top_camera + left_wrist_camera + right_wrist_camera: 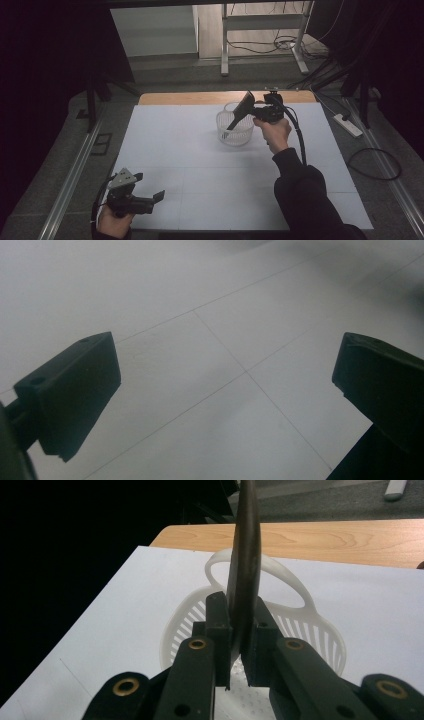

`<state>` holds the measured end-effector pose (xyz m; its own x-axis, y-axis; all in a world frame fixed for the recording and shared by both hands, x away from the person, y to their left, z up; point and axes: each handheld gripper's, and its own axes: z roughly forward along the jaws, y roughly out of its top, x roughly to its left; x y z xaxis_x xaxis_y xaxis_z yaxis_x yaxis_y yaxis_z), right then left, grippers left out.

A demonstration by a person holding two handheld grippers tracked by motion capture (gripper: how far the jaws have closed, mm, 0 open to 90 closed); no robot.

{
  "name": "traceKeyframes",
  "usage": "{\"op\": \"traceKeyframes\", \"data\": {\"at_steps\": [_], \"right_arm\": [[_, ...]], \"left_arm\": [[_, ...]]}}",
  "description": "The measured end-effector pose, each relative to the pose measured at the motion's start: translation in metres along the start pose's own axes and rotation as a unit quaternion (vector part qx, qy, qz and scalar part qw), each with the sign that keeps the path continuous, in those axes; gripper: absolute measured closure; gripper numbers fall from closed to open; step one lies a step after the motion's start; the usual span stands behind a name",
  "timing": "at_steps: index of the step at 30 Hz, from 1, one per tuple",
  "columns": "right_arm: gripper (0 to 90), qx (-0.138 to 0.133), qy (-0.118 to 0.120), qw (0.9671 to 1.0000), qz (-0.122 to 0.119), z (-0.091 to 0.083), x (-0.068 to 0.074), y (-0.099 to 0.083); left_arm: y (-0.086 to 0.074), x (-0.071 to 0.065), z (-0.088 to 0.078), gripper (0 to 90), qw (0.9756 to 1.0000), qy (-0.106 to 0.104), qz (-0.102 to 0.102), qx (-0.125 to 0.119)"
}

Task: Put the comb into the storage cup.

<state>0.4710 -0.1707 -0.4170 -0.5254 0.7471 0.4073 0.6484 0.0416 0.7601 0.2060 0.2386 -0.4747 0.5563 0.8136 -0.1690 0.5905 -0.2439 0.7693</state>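
Right gripper point(252, 113) sits over the far middle of the table, held in the person's right hand point(274, 132), its jaws clamped on a dark flat utensil, apparently a spatula point(240, 112). In the high view the spatula runs slantwise: broad dark blade up and to the right near the gripper, thin handle end pointing down and left into a white slotted basket point(235, 129). Whether the handle tip touches the basket floor cannot be told. In the right gripper view the spatula point(246, 555) is seen edge-on, a thin dark-brown blade rising between the two black pads point(218, 625), which press it from both sides; gripper midpoint point(241, 630). Behind it the basket point(320, 630) shows slotted walls and an arched white handle loop on its far side. Basket stands on the white sheet point(190, 150) covering the table, near the bare wooden strip point(200, 97) at the far edge. Left gripper point(159, 196) rests low at the near left corner of the sheet, held in the left hand point(114, 224), well apart from the basket. In the left gripper view its jaws stand wide apart point(227, 390) with nothing between them, white sheet point(200, 340) with faint seam lines below.
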Motion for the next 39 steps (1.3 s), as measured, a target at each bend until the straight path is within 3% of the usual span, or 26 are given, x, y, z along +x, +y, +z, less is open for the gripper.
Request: {"op": "traceKeyframes", "data": {"at_steps": [12,24,28,39], "right_arm": [[82.0,0.006,0.004,0.9998,0.018,-0.003,-0.015,-0.004],[73.7,0.010,-0.034,0.9992,0.019,-0.002,-0.028,-0.009],[69.0,0.018,-0.056,0.9982,0.004,0.000,-0.029,-0.011],[58.9,0.020,-0.090,0.9957,-0.007,0.001,-0.036,-0.016]], "left_arm": [[0.000,0.000,0.000,0.0,1.0000,0.001,0.000,0.002],[0.000,0.000,0.001,0.1,1.0000,0.001,-0.002,0.002],[0.000,0.000,0.001,0.2,1.0000,0.001,-0.002,0.003],[0.000,0.000,0.001,0.3,1.0000,0.001,-0.002,0.002]]}}
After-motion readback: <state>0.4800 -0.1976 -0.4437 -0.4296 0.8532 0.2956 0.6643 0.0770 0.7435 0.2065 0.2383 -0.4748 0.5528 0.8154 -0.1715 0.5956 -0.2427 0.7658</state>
